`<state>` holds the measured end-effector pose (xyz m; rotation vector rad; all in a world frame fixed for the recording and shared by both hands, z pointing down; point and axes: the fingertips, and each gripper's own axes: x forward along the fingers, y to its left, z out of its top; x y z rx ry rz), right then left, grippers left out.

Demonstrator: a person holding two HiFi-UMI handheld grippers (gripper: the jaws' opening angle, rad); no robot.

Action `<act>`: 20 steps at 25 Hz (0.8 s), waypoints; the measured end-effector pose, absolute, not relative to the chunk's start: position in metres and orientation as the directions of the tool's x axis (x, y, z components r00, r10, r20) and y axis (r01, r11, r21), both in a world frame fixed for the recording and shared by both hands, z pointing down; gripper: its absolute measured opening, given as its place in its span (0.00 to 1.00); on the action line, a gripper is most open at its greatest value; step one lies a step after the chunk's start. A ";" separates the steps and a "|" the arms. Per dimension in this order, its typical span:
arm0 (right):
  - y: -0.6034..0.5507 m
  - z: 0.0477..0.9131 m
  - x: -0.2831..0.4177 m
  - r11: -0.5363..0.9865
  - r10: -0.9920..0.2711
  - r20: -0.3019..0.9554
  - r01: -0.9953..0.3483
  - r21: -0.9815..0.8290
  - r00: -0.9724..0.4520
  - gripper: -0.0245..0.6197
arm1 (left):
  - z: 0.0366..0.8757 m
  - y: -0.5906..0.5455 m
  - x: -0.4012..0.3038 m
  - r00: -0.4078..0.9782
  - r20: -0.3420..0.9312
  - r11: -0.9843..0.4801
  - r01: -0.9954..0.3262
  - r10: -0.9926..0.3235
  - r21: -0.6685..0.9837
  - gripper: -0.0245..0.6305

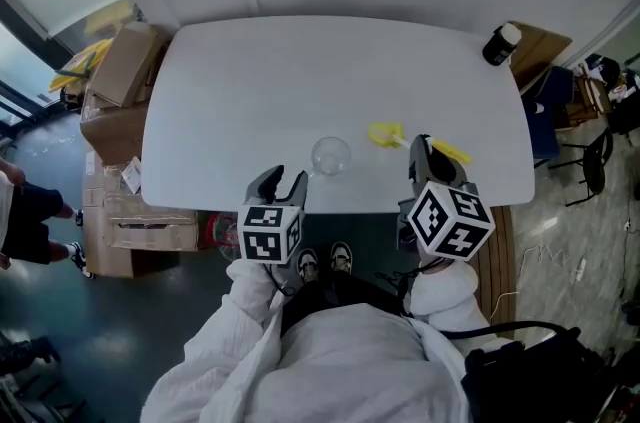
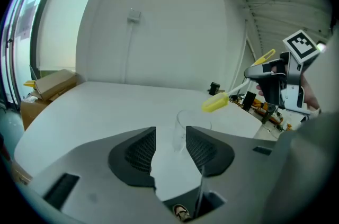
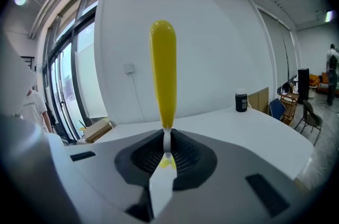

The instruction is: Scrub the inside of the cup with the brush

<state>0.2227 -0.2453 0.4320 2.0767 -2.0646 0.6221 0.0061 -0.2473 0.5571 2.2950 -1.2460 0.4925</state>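
Left tongs (image 2: 170, 142) wide open, clear glass cup (image 1: 331, 154) just ahead by front edge of white table (image 1: 250, 81); right tongs (image 3: 167, 153) clamped on yellow plastic brush (image 3: 163, 69).

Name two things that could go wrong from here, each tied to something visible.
1. The clear cup stands near the table's front edge, and the left gripper is open, not yet gripping it; a bump could tip it or knock it off.
2. The right gripper pinches the brush on its thin white stem, so it might swivel during scrubbing.
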 end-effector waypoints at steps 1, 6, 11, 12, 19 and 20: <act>-0.244 0.433 0.223 -0.044 -0.919 0.392 -0.983 -0.179 -0.031 0.17 | 0.562 -0.244 0.008 0.535 0.525 -0.482 -0.840 -0.661 0.249 0.28; -0.241 0.439 0.223 -0.053 -0.912 0.409 -0.984 -0.168 -0.021 0.17 | 0.579 -0.234 0.021 0.567 0.550 -0.531 -0.811 -0.613 0.244 0.28; -0.239 0.434 0.225 -0.046 -0.913 0.407 -0.987 -0.155 -0.022 0.17 | 0.593 -0.237 0.032 0.537 0.584 -0.531 -0.822 -0.608 0.204 0.29; -0.238 0.433 0.225 -0.041 -0.914 0.406 -0.987 -0.153 -0.025 0.17 | 0.597 -0.239 0.032 0.523 0.596 -0.519 -0.831 -0.610 0.199 0.29; -0.233 0.428 0.232 -0.050 -0.915 0.402 -0.987 -0.154 -0.016 0.17 | 0.614 -0.250 0.032 0.487 0.625 -0.469 -0.858 -0.610 0.212 0.29; -0.233 0.429 0.232 -0.051 -0.915 0.402 -0.986 -0.159 -0.018 0.17 | 0.614 -0.252 0.032 0.484 0.625 -0.468 -0.859 -0.612 0.207 0.28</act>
